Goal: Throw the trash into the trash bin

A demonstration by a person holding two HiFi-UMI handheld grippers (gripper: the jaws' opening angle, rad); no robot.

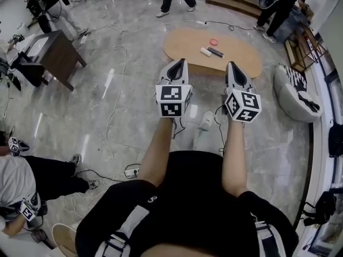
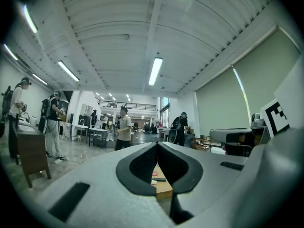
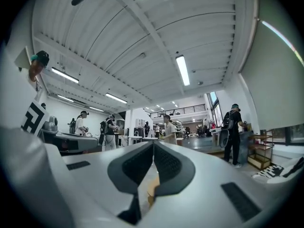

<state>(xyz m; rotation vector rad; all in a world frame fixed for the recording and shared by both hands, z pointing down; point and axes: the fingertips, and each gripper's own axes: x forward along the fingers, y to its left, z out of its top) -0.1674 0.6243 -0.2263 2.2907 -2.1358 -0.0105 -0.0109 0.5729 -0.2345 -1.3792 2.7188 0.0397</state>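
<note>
Right gripper (image 3: 153, 144): jaws together at tips, nothing between ribbed pads. Sliver of tan tabletop (image 3: 152, 190) visible through gap lower down. Beyond: person in light shirt (image 3: 167, 129) at centre, person with backpack (image 3: 233, 132) at right, zebra-pattern cushion (image 3: 281, 171) at lower right. Ceiling tube light (image 3: 182, 70) overhead.

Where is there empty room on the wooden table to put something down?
On the oval table, the left half is bare, up to the white bar. The right end past the black bar is bare too. The red ring crowds the middle.
</note>
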